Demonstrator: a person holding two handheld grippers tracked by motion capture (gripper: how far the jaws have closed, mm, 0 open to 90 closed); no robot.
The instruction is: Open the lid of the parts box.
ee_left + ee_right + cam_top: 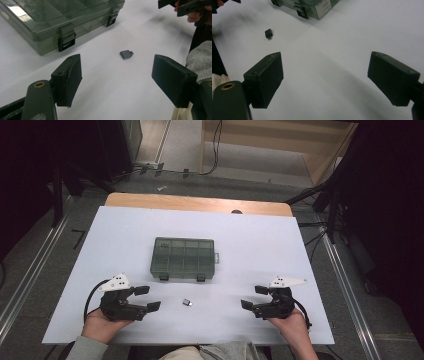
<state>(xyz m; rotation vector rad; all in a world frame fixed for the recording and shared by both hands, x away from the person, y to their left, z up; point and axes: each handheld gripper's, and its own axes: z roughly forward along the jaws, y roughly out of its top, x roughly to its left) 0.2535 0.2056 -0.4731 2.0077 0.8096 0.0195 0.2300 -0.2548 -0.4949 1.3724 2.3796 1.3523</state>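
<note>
- The small dark grey adapter (186, 303) looked light, rigid and a little slick; a pinch across its flat sides would probably hold best.
- It lay on the white table (260, 245), between both hands, just in front of the closed, smoky-clear organiser box (183, 258).
- The left hand-held gripper (148, 298) and right hand-held gripper (253, 297) were both spread wide, holding nothing.

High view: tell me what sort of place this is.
Probably a lab or workshop set up for recording. A white-topped table stands on a grey floor with loose cables and metal floor rails. A person holds a left gripper and right gripper near a compartment box.
</note>
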